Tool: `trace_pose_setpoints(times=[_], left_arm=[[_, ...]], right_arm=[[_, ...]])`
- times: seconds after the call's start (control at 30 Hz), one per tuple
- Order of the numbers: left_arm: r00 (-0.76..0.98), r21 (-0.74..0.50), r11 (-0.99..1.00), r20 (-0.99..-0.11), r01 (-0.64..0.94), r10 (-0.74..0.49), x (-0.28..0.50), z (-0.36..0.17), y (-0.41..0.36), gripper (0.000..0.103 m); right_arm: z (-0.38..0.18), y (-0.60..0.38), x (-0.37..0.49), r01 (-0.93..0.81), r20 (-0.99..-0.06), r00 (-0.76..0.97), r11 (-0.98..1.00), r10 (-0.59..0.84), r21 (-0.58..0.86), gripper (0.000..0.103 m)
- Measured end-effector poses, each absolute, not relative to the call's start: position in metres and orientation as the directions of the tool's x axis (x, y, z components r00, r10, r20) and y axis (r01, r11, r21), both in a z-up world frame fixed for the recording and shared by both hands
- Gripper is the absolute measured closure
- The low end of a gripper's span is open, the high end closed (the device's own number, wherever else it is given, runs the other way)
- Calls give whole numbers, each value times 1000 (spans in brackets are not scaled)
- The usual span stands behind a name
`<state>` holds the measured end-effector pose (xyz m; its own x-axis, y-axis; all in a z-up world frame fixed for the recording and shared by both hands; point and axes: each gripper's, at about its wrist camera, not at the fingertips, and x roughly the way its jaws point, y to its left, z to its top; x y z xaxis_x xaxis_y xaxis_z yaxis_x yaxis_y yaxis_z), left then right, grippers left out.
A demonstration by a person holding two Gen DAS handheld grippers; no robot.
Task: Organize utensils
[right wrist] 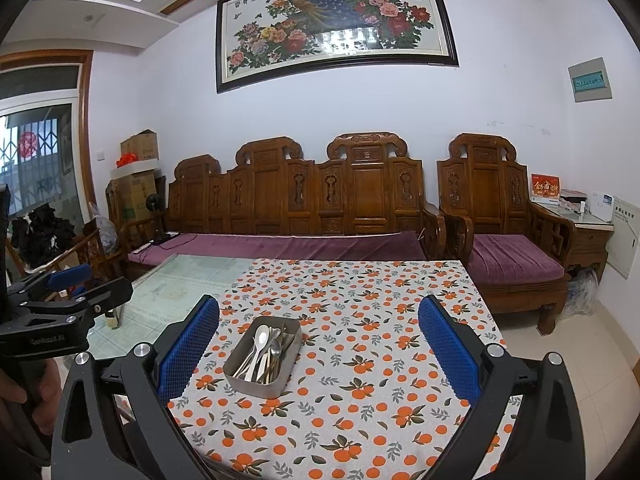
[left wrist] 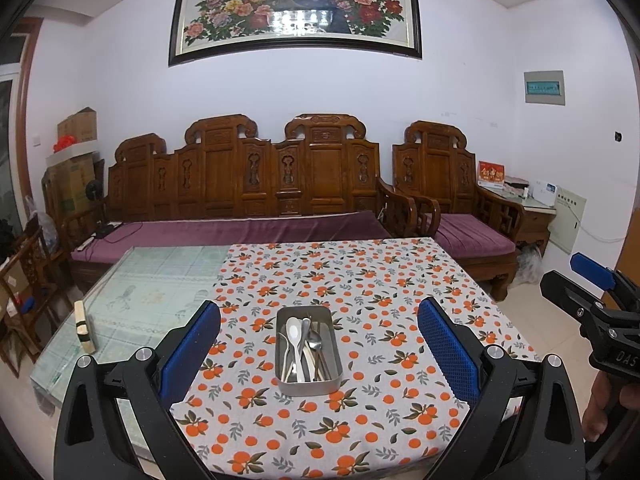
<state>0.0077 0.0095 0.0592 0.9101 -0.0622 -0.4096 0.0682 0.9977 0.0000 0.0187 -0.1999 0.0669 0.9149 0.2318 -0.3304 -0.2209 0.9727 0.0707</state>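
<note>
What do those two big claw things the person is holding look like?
Both are chunky black plastic claws. The left gripper and right gripper each have two fingers lined with bumpy blue pads, plus round silver screws at the joints. Pale lettering marks their sides. A hand grips each handle; no sleeve is visible.

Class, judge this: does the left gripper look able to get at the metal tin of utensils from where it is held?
Probably yes. The left gripper is open and the metal tin sits straight ahead between its fingers, nothing lying between them on the tablecloth.
</note>
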Motion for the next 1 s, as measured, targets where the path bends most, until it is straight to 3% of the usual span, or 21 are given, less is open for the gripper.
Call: trace_pose_setpoints(times=[1.0], left_arm=[[917, 8, 998, -396, 59, -51, 3, 58, 10, 8]], right_arm=[[64, -194, 17, -224, -327, 915, 972, 237, 76, 3]])
